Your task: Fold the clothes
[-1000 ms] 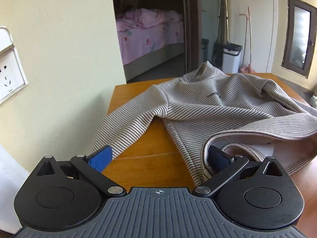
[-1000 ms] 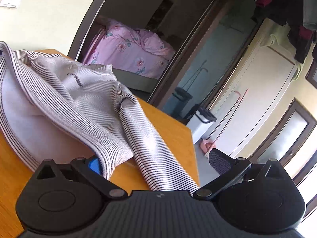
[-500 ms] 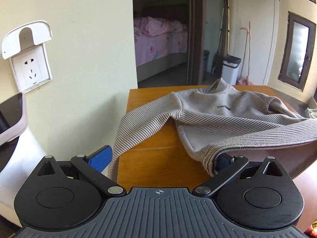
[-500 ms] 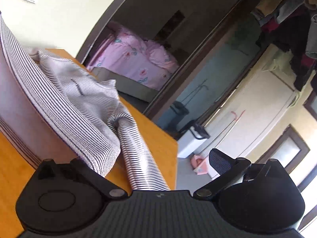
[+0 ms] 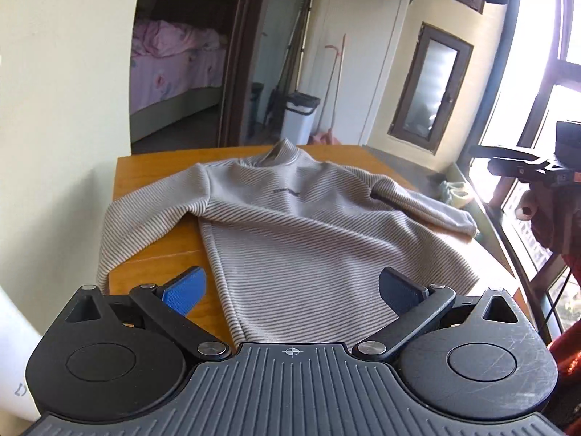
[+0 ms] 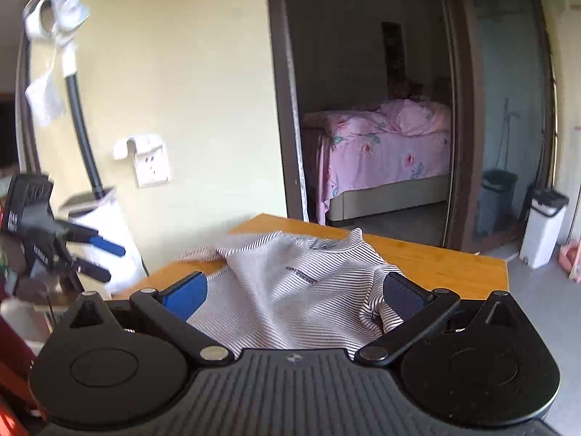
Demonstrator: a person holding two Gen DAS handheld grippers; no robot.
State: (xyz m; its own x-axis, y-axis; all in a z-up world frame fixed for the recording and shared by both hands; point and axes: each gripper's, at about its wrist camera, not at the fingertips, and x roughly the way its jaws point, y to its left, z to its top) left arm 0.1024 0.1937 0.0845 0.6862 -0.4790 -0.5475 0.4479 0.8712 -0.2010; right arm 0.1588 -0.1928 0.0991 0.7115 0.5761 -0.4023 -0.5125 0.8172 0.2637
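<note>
A grey striped sweater lies spread front-up on the wooden table, collar far, hem near me. Its left sleeve droops over the table's left edge; the other sleeve points right. My left gripper hovers open above the near hem, with nothing between its fingers. In the right wrist view the sweater looks rumpled at its sleeve, and my right gripper is open above it, holding nothing. The left gripper shows blurred at that view's left; the right gripper shows at the left wrist view's far right.
A yellow wall with a socket borders the table's left side, beside a white appliance. Beyond the table's far edge are a doorway to a pink bed and a white bin. Windows run along the right.
Both grippers have let go of the sweater's hem and drawn back and up. The sweater, lifted and bunched before, now lies spread on the table.
</note>
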